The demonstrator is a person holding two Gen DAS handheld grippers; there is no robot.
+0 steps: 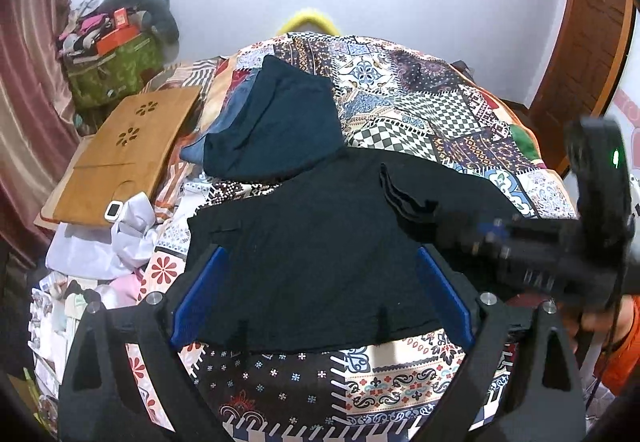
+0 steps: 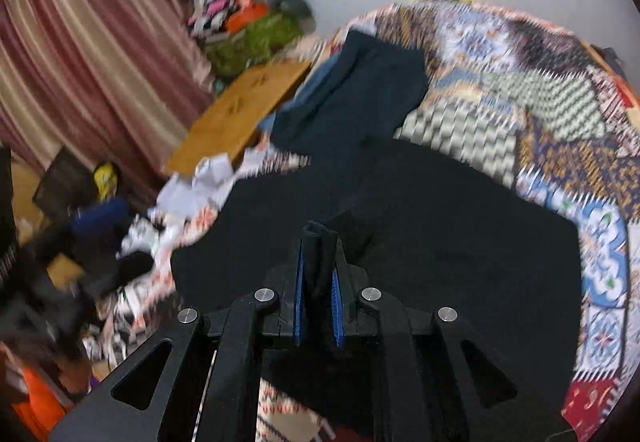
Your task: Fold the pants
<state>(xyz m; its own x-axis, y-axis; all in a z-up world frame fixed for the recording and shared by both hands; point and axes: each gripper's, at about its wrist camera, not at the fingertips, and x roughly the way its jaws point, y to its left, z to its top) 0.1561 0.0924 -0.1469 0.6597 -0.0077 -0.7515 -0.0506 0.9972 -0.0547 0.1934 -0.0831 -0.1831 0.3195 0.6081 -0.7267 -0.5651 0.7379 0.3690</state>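
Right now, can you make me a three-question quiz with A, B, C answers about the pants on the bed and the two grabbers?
1. Where does the wooden board lie?
A. left of the black pants
B. on top of them
C. on the wall

2. What colour are the pads on the fingers?
A. red
B. blue
C. yellow

3. What is the right gripper doing?
A. hanging wide open
B. pinching a fold of the pants
C. holding the board

Answers: 1 A, the board rests at the bed's left edge. 2 B, blue strips line both grippers. 3 B, black cloth is squeezed between its fingers, while the left gripper is open above the pants.
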